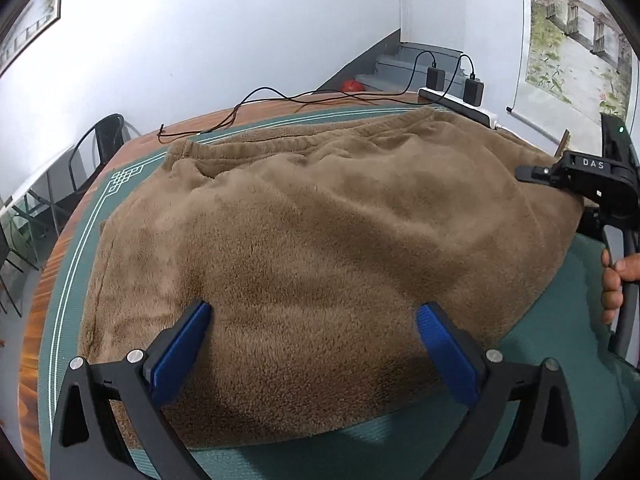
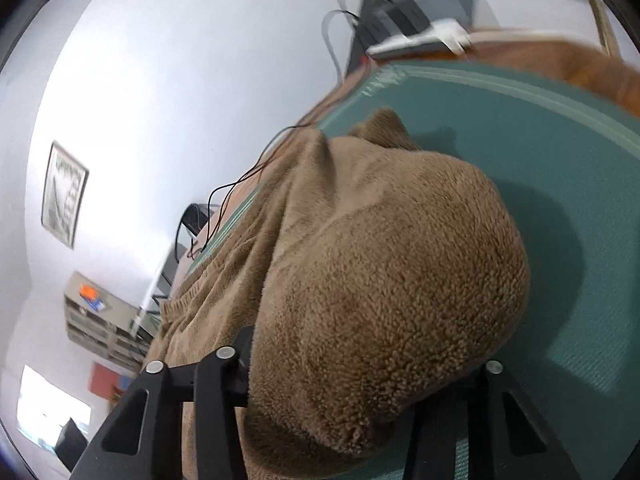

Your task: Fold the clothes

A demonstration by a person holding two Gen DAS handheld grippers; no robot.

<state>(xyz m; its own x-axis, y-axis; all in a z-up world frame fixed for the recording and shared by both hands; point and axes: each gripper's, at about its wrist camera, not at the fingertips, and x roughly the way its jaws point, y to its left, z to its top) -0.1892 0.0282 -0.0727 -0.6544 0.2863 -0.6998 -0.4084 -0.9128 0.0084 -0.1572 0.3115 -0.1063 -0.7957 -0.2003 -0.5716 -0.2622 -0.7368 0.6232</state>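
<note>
Brown fleece garment [image 1: 320, 220] spread over a green mat [image 1: 560, 360] on the wooden bench [image 1: 36, 320]; its elastic waistband [image 1: 248, 142] lies along the far side, near 2 black chargers [image 1: 454, 80] plugged into a white power strip [image 1: 452, 100] and a loose black cable [image 1: 256, 98].

Left gripper [image 1: 312, 320]: its 2 blue fingers [image 1: 188, 340] stand wide apart over the near edge of the garment, tips resting at or just above the pile, with nothing clamped between them.

Right gripper [image 2: 360, 364]: in its own view a thick bunch of fleece fills the space between the fingers and hides the pads. The fabric appears clamped, with a lifted fold ballooning ahead of the camera and casting a shadow on the mat. In the left view the same tool [image 1: 576, 176] sits at the garment's right edge, with the person's hand [image 1: 616, 280] on its handle.

Step in hand, as judged: securing the right side before carrying it across for a fold. To do this well:

1. Confirm the right fingers hold both layers of the bulky fleece, not only the top pile, which could slip.
2. Bring the left fingers down on the near edge and close them firmly, so that both ends travel together.
3. Lift only enough to clear the mat, and keep the edge taut between the 2 tools.
4. Steer clear of the cable and power strip at the far side.
</note>
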